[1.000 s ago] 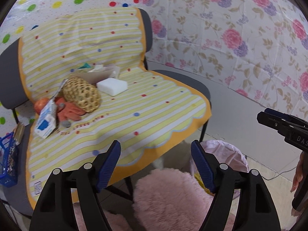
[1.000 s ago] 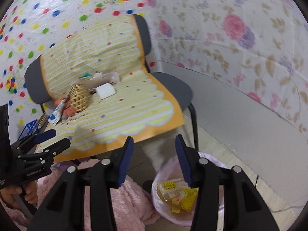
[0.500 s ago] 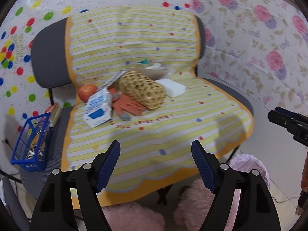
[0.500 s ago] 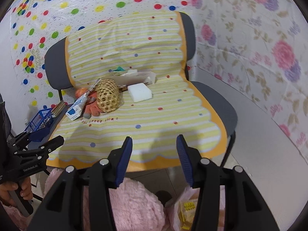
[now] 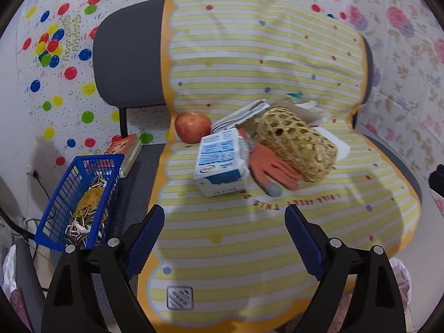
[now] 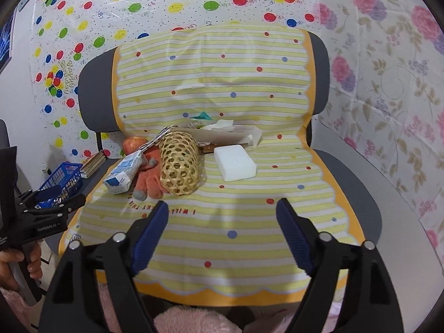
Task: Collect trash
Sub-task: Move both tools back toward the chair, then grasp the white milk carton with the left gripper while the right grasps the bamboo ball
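Observation:
On the chair's yellow striped cloth [image 5: 249,249] lies a blue-and-white milk carton [image 5: 219,163] on its side. An orange glove [image 5: 272,169] and a woven bamboo basket [image 5: 298,144] lie beside it. An apple [image 5: 193,127] sits behind the carton, and a white foam block [image 6: 236,165] and crumpled papers [image 6: 230,131] are at the seat's back. My left gripper [image 5: 224,213] hovers over the seat's front with its jaws opening and nothing between them. My right gripper [image 6: 222,206] hangs over the seat's front edge, its jaws also opening and empty. The left gripper [image 6: 55,199] also shows at the right wrist view's left edge.
A blue wire basket [image 5: 80,199] of seed shells stands on a second seat to the left, with books [image 5: 127,149] behind it. A pink bin bag [image 5: 399,274] peeks out at the lower right. Pink fluffy fabric [image 6: 191,319] lies below the seat's front edge. Patterned sheets cover the walls.
Both views swung from the bin bag on the floor over to the chair seat and its heap. The right gripper's jaws spread much wider, the left's slightly.

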The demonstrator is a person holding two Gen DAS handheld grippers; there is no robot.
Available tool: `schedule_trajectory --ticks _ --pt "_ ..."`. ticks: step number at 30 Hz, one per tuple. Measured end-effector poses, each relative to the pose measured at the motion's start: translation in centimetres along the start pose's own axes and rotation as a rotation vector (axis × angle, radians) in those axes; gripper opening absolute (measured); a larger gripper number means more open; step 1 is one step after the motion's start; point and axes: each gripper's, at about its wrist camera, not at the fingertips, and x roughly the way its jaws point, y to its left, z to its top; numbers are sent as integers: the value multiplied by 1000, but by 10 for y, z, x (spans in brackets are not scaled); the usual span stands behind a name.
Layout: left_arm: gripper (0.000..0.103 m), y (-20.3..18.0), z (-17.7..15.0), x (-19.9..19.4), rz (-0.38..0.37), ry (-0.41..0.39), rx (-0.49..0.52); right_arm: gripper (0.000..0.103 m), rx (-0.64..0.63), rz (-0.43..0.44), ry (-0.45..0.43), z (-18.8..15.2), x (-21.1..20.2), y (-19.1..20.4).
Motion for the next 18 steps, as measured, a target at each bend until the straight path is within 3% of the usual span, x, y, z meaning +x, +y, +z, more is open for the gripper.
schedule_trajectory --ticks 13,18 --pt "90 10 31 96 29 100 -75 83 11 -5 50 -6 38 1" --pt "90 14 40 120 -24 143 -107 84 17 -14 70 -9 42 -2"
